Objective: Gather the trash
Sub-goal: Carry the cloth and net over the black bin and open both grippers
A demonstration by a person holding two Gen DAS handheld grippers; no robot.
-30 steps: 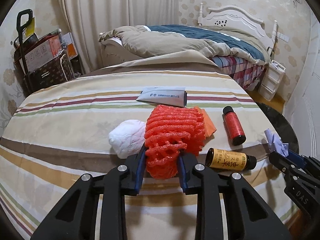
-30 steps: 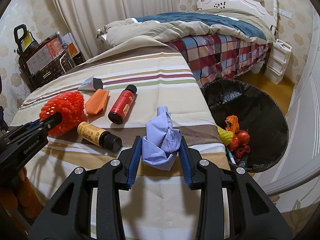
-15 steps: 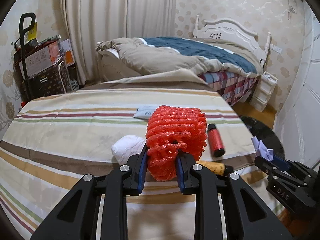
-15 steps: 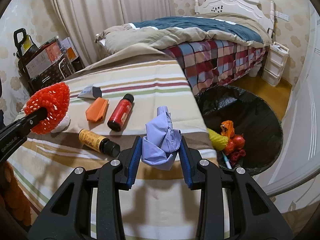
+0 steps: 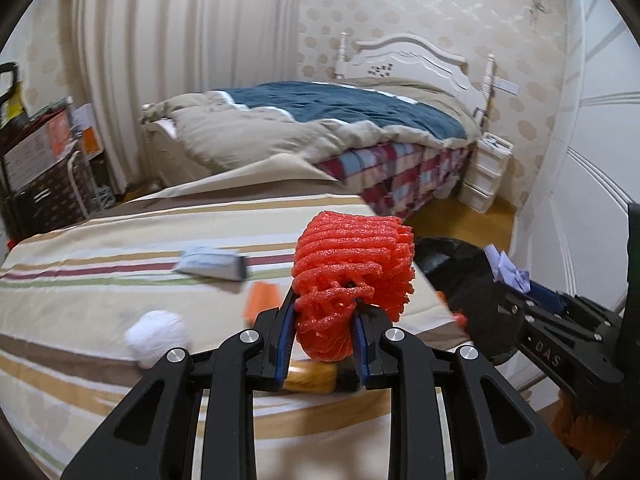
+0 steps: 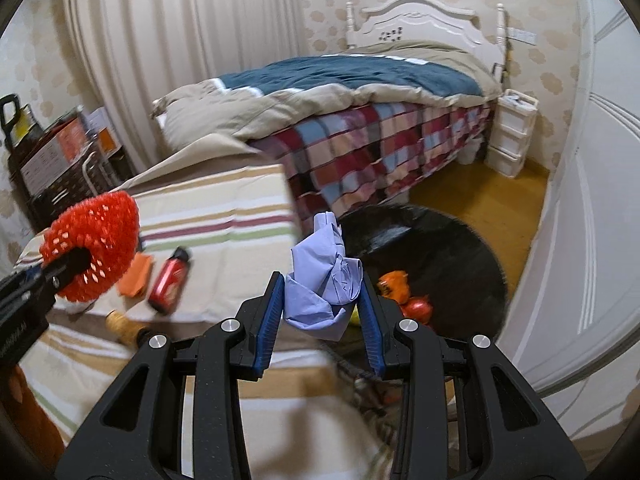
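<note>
My left gripper (image 5: 322, 316) is shut on a red foam fruit net (image 5: 354, 270) and holds it above the striped table (image 5: 100, 248). The net also shows at the left of the right wrist view (image 6: 94, 246). My right gripper (image 6: 322, 296) is shut on a crumpled pale-purple paper (image 6: 324, 280), held at the table's right edge beside a black-lined trash bin (image 6: 452, 256) that holds orange and red scraps (image 6: 404, 294). The right gripper with its paper (image 5: 510, 270) shows at the right of the left wrist view.
On the table lie a white crumpled tissue (image 5: 158, 338), a grey-blue packet (image 5: 212, 266), an orange wrapper (image 6: 136, 276), a red bottle (image 6: 170, 280) and a yellow-labelled bottle (image 6: 124, 324). A bed (image 6: 360, 100) stands behind; a white drawer unit (image 6: 512, 136) and a white door (image 6: 592, 200) are at the right.
Both grippers have lifted and swung to the right, toward the bin, each still holding its piece of trash. The net is off the table; the bin fills more of the right wrist view.
</note>
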